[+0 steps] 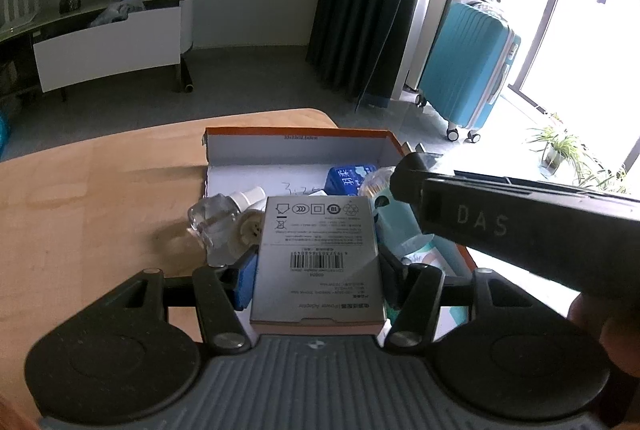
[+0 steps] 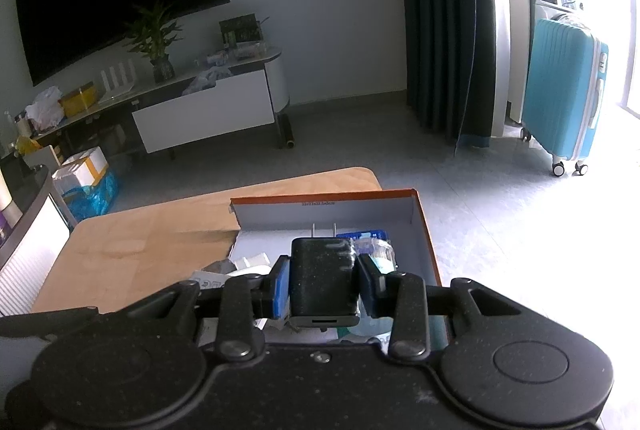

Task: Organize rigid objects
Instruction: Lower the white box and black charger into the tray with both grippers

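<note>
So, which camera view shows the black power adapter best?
The right wrist view: the black power adapter sits centred, clamped in the right gripper, its two prongs visible above the orange box. The left wrist view shows only its front end and prongs, beside the white carton.

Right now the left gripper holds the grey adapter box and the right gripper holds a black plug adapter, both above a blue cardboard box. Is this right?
Not quite: the cardboard box is orange outside, white inside, as the right wrist view shows. The left gripper does hold the grey adapter box, and the right gripper the black plug adapter.
</note>
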